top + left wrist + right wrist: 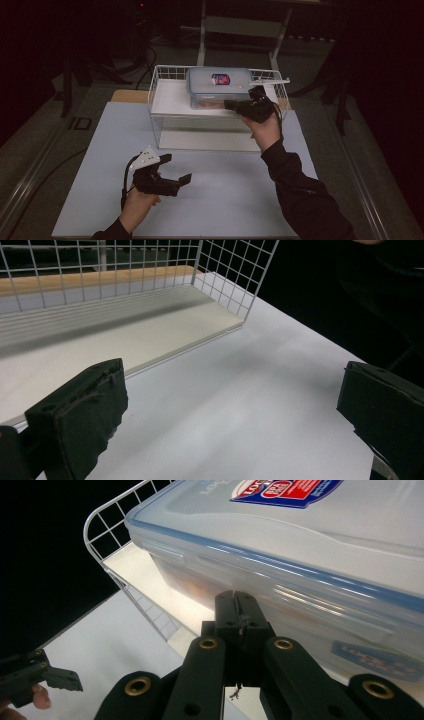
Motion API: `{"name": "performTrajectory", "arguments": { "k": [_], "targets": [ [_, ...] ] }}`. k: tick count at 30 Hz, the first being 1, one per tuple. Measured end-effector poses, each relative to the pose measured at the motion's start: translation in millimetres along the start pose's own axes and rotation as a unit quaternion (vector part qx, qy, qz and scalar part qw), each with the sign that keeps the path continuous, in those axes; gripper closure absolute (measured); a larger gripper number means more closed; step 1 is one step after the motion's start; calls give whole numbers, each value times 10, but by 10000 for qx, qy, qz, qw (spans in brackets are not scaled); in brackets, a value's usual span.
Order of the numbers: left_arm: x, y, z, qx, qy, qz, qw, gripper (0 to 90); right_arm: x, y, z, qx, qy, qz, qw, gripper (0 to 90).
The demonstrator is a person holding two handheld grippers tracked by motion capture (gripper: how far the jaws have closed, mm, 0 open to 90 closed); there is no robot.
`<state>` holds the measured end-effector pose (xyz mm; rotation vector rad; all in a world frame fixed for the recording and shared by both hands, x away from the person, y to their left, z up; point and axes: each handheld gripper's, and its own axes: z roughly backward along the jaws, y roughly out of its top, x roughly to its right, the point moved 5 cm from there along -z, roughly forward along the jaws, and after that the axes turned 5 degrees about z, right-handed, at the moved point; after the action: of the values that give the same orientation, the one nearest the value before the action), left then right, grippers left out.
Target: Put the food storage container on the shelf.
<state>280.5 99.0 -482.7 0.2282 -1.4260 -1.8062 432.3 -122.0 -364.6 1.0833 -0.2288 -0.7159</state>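
A clear plastic container (220,87) with a blue-edged lid and a red and blue label sits on the top shelf of a white wire rack (165,80). My right gripper (235,105) is shut, its tips at the container's near side wall (310,595) just under the lid. In the right gripper view the two jaws meet (240,615) with nothing visible between them; I cannot tell whether they touch the box. My left gripper (176,169) hangs low over the white table at the front left, open and holding nothing (232,385), and it faces the rack's lower shelf (150,335).
The rack stands at the far middle of the white table (225,200), with a wooden strip (100,280) behind it. Its wire side wall (230,270) rises at the shelf's end. A metal stand (240,25) and dark floor lie beyond the table.
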Motion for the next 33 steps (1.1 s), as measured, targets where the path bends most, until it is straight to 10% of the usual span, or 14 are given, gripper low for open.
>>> {"name": "performTrajectory", "arguments": {
  "k": [15,28,33],
  "targets": [
    [-29,-43,-8,-25,25,29,10000,0,-100,40,-109,26,187,24,9998,856],
    [-5,0,51,71,-17,-30,10000,0,-457,-131,163,443,591,520,9959,195],
    [13,2,52,73,-62,-94,9999,0,-484,-322,273,574,596,664,9944,140]
  ]
}}
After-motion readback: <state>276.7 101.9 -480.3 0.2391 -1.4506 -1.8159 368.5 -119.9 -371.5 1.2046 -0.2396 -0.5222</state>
